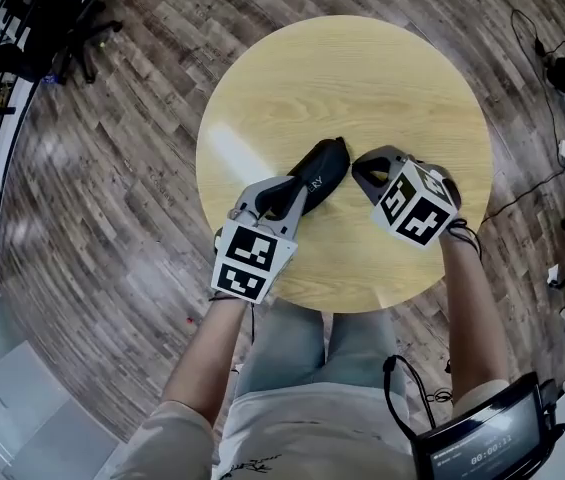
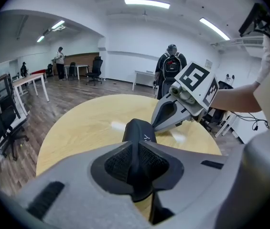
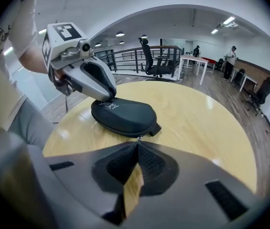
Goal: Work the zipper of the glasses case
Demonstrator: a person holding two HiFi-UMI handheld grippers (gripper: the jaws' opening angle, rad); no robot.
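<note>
Looking down on the wearer now: a pale cream shirt (image 1: 302, 433) with a small dark sprig printed low on its front. A loose sleeve (image 1: 172, 443) sits at the shirt's left, with light, washed blue-grey jeans (image 1: 307, 353) just past its hem. A black cable (image 1: 394, 388) loops off the shirt's right edge to a dark screen unit (image 1: 482, 440). Left tongs (image 1: 295, 194) and right tongs (image 1: 360, 171) are smooth grey shells with black mesh-textured pads (image 2: 120, 163), each topped by a white cube (image 1: 250, 260) of black square markers.
</note>
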